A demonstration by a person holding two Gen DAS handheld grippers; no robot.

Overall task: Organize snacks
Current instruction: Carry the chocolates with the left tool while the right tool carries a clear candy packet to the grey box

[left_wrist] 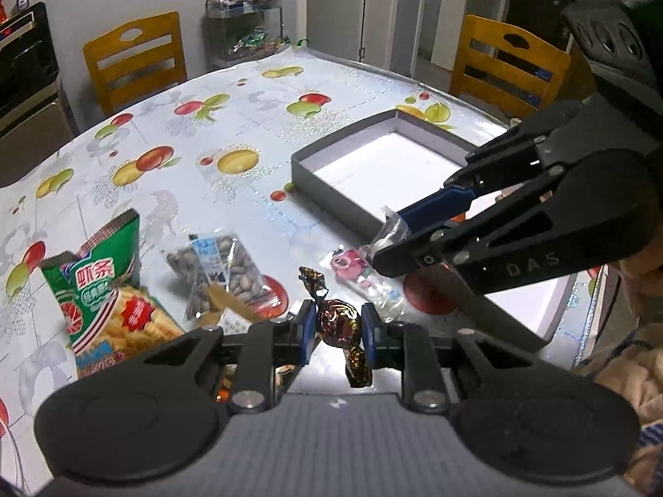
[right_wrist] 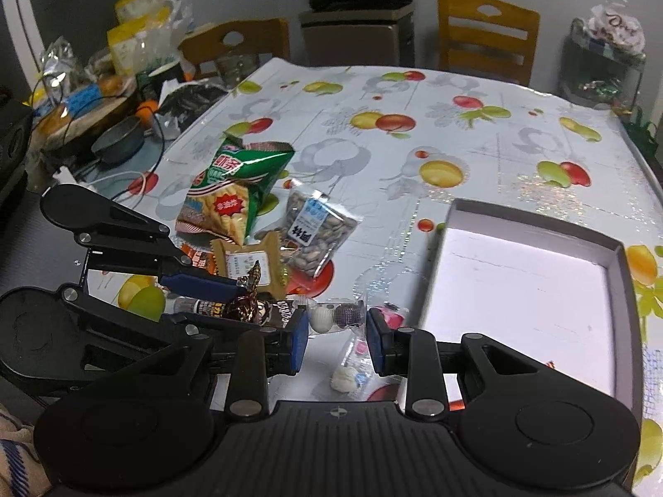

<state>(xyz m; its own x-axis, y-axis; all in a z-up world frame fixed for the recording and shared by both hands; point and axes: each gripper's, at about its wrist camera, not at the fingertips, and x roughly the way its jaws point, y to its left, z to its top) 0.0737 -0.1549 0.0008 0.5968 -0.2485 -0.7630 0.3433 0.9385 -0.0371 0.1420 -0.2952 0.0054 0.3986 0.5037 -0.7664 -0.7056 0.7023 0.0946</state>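
Note:
My left gripper (left_wrist: 336, 328) is shut on a brown foil-wrapped chocolate (left_wrist: 337, 323); it also shows in the right wrist view (right_wrist: 242, 306). My right gripper (right_wrist: 337, 327) is shut on a clear-wrapped white candy (right_wrist: 331, 317), seen in the left wrist view (left_wrist: 389, 234) beside the grey box. The grey shallow box (left_wrist: 327, 184) with a white floor lies open on the table, right of the snack pile (right_wrist: 534, 223). A green shrimp-stick bag (right_wrist: 236, 190), a seed packet (right_wrist: 315, 227), a tan packet (right_wrist: 252, 265) and a pink candy (left_wrist: 346, 265) lie on the table.
The table has a fruit-print cloth (left_wrist: 232, 124). Wooden chairs (left_wrist: 134, 60) (left_wrist: 507, 66) stand at the far side. Clutter with a pan and cables (right_wrist: 116, 145) fills the left table end. A glass stand with sweets (left_wrist: 244, 25) stands behind.

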